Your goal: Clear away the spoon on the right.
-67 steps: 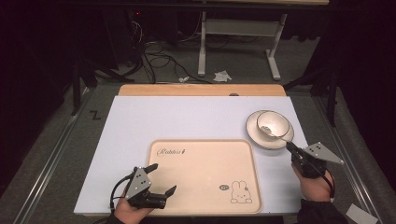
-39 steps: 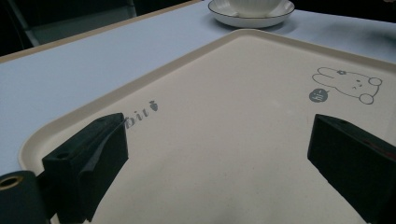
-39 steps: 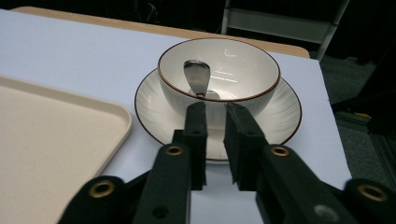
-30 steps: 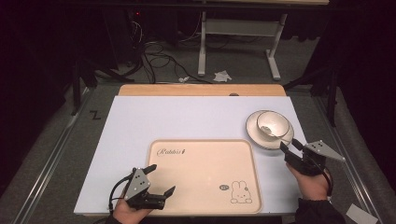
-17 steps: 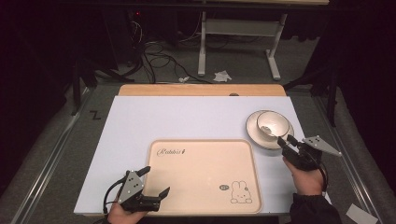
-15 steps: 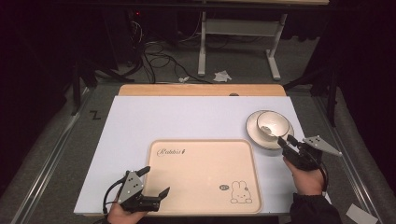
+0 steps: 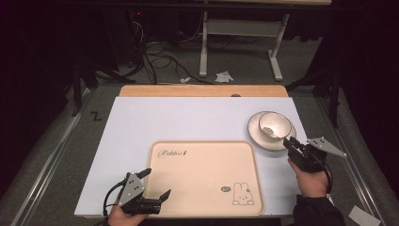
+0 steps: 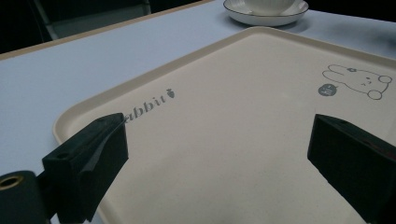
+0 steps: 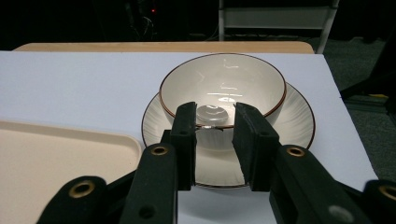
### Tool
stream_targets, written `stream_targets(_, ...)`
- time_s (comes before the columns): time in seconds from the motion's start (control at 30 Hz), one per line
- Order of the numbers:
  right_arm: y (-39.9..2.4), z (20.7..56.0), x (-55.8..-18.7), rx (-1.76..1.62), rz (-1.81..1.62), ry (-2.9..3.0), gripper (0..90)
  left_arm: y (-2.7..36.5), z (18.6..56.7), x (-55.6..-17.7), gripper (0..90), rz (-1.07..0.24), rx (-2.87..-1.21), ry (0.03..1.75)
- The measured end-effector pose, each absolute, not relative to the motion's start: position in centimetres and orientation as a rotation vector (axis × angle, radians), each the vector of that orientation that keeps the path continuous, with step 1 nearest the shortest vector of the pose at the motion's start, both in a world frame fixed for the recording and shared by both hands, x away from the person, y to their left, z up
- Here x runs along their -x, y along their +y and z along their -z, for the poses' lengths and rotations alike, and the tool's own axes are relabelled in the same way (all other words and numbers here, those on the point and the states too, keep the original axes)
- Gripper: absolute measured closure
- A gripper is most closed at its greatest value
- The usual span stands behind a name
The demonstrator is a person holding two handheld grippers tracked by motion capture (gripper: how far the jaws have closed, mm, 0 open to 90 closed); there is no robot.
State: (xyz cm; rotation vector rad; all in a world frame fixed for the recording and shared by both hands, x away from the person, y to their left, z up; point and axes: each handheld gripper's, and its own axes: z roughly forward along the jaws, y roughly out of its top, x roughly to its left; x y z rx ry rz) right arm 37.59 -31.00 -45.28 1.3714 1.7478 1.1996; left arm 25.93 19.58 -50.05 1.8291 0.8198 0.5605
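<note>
White bowl [image 9: 222, 88] upright on plate [image 9: 289, 122], mouth up

Free room and obstacles. The bowl [image 7: 275, 124] on its plate [image 7: 254, 133] stands near the table's [image 7: 188, 117] right edge, just beside the tray's [image 7: 205, 144] far right corner. The tray's low rim rings a bare inside along the near edge. The table's left half and far strip lie open. The right gripper [image 9: 214, 122] is at the bowl's near rim.
</note>
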Motion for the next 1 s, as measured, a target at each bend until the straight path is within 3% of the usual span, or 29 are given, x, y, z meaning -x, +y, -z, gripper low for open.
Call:
stream_targets(0.33,-31.15,45.12,-37.44,-1.385,-1.190,1.746,81.7,19.60,50.00,-25.82,5.9,-0.558,-1.830,0.816)
stream_targets(1.0,-31.73,44.88,-37.39,-1.374,-1.151,1.760,82.8,19.50,50.08,-25.87,6.5,-0.553,-1.834,0.812)
